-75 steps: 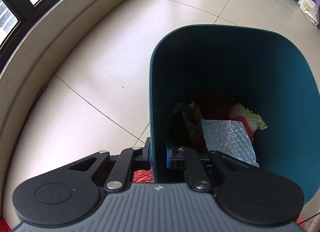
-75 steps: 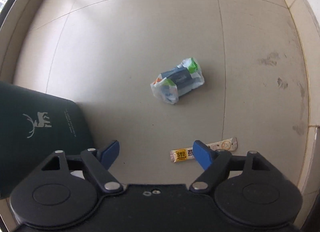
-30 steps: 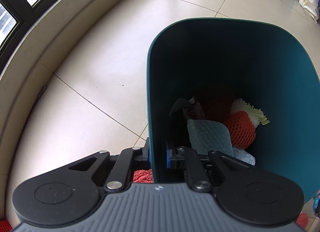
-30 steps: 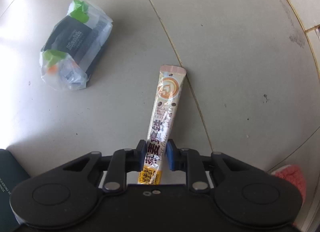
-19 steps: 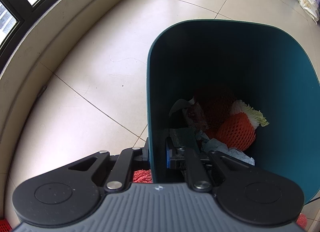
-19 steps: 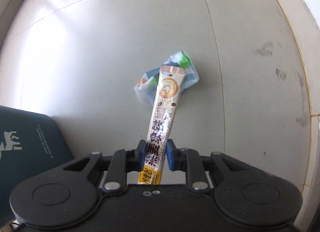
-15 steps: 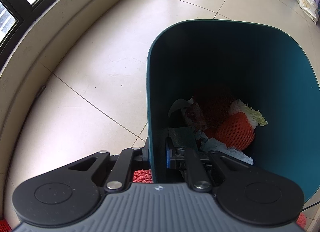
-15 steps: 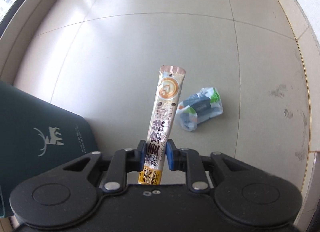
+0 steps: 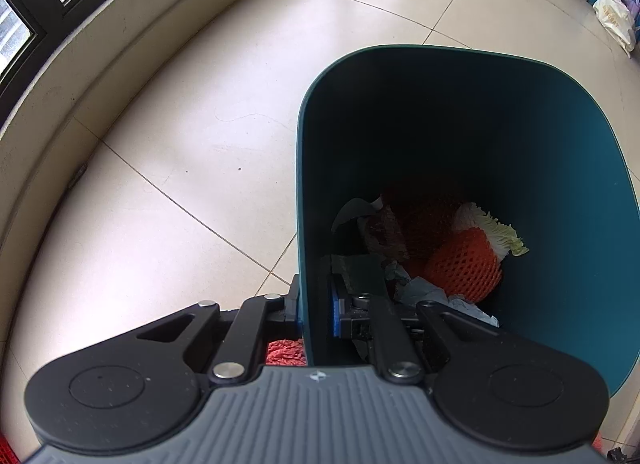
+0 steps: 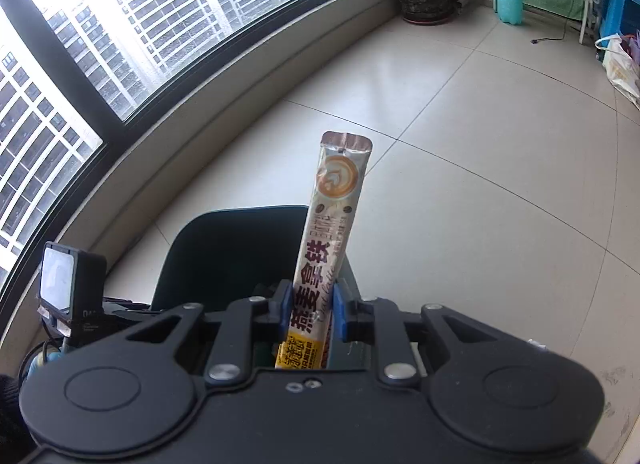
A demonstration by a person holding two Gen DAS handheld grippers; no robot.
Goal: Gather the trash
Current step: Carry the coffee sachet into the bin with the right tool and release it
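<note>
One coffee sachet [image 10: 334, 232], off the floor a second ago, now rides pinched in the right gripper [image 10: 309, 310] above the teal bin [image 10: 224, 252]. Left gripper [image 9: 314, 310] stays clamped on the bin's rim; the drop looks imminent, adding to rubbish inside.

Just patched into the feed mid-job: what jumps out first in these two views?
The long coffee sachet stands out, pinched near its bottom end in the right gripper and sticking up above the dark bin. In the left wrist view, the left gripper is clamped on the wall of the teal bin, one finger inside and one outside. At the bin's bottom lies an orange foam net among crumpled scraps.
</note>
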